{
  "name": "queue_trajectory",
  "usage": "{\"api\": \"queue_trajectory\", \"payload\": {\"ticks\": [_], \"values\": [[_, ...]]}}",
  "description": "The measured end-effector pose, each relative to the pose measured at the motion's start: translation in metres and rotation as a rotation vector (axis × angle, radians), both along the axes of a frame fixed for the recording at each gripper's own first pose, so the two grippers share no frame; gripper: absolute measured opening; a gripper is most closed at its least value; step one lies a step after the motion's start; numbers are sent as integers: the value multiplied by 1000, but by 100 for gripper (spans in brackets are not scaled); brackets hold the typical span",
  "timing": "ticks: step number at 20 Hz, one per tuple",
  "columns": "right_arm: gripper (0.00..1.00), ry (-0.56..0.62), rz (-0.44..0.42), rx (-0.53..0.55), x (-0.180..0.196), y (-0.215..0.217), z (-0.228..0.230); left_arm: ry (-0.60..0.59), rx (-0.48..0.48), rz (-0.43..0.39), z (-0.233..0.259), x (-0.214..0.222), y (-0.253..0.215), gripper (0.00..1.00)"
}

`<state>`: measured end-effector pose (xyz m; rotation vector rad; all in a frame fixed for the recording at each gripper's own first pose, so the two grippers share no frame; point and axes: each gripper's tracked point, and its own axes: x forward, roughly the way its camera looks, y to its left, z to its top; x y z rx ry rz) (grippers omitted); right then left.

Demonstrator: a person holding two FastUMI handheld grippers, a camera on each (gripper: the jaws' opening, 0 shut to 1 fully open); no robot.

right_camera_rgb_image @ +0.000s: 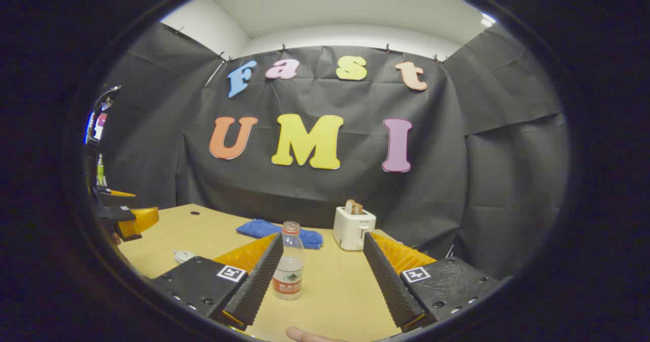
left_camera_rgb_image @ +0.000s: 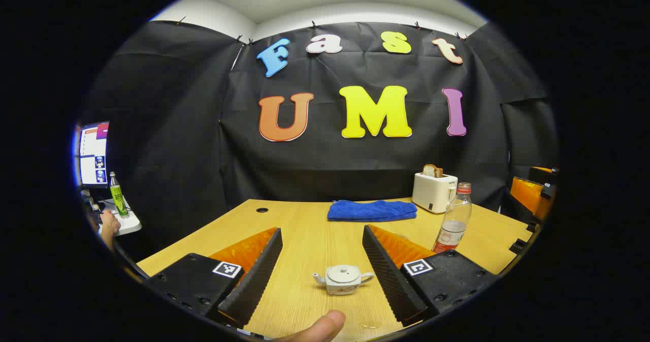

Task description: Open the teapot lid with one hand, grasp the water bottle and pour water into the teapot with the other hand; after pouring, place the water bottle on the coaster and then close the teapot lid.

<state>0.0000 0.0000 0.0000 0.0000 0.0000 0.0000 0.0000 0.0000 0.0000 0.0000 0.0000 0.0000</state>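
Left gripper: jaws are standing wide apart, gripping nothing. The white teapot is sitting dead ahead between the two fingers, low in the left gripper view and a touch toward the right finger. Lid is still seated, knob up. Spout is pointing to this view's left, handle to its right, so the pot's long axis is running across the jaw gap, not along it. A fingertip of the holding hand is poking in at the bottom edge.

Right gripper: jaws also spread, nothing between the pads. The water bottle is standing upright on the tabletop, just inside its left finger in the right gripper view, well off the centreline. It is partly filled and the cap looks off, though I can't be sure.

Judgement: left side is nearer the teapot and already lined up for the lid knob, needing mainly a forward-and-down drop. Right side is needing a lateral shift toward the bottle before closing on its vertical body.

Farther back: blue towel lying flat, then a white toaster with bread in its slots by the rear edge. From the left gripper view the bottle is standing right of the teapot, near the toaster. Coaster: can't pick it out with certainty.
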Motion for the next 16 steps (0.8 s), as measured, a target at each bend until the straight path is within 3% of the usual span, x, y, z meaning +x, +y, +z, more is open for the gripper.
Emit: {"api": "queue_trajectory", "payload": {"ticks": [4, 9, 11, 16], "values": [[98, -9, 10, 0, 3, -3, -7, 15, 11, -15, 3, 14, -14, 100], [95, 109, 30, 65, 18, 0, -49, 44, 1, -14, -12, 28, -11, 100], [95, 105, 15, 61, 18, -1, -52, 30, -23, -31, -12, 31, -8, 100], [95, 108, 106, 51, 18, 36, -63, 42, -60, -35, -35, 54, -4, 100]]}}
